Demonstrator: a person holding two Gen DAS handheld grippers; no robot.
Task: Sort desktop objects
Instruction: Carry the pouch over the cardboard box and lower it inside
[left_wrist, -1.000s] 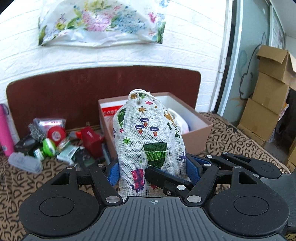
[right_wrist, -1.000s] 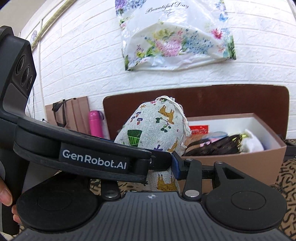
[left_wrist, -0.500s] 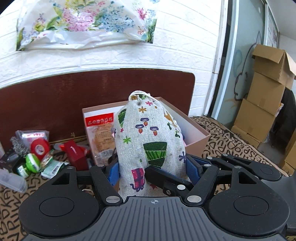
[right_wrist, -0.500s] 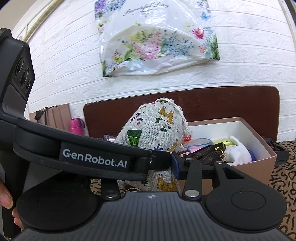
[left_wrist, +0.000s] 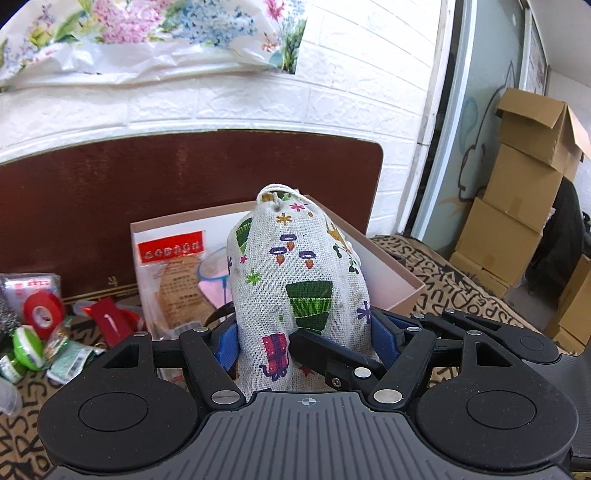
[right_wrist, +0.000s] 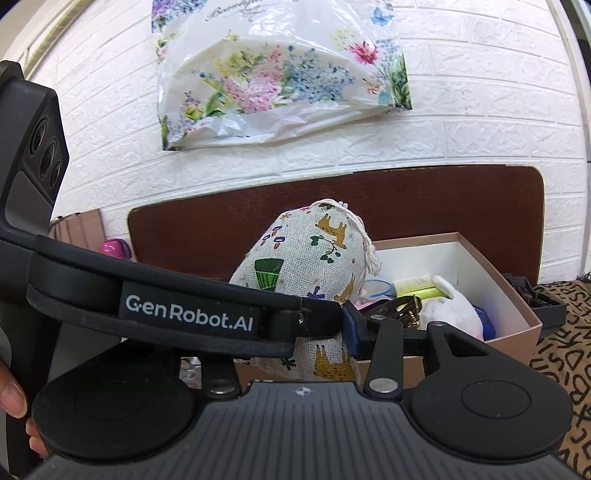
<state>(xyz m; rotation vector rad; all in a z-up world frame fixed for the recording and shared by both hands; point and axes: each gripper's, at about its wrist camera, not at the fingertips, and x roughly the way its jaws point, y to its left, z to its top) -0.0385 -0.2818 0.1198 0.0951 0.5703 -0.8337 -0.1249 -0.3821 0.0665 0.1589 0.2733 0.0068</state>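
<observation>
A printed cloth drawstring pouch (left_wrist: 295, 291) stands upright between both grippers, held in the air in front of an open pink cardboard box (left_wrist: 400, 291). My left gripper (left_wrist: 304, 338) is shut on the pouch's lower part with its blue pads. My right gripper (right_wrist: 317, 328) is shut on the same pouch (right_wrist: 314, 254) from the other side; the left gripper's body crosses the right wrist view and hides the right gripper's left finger. The box (right_wrist: 513, 291) holds a red-labelled snack packet (left_wrist: 173, 280), a white soft item (right_wrist: 454, 306) and other things.
Loose items lie left of the box on the patterned cloth: a red tape roll (left_wrist: 41, 310), a red block (left_wrist: 110, 321), a green roll (left_wrist: 27, 345). A brown board (left_wrist: 110, 206) leans on the white brick wall. Cardboard boxes (left_wrist: 524, 206) are stacked at right.
Both grippers have carried the pouch forward and right, closer to the box; the box interior now shows more, and the loose items have slid left in the left wrist view.
</observation>
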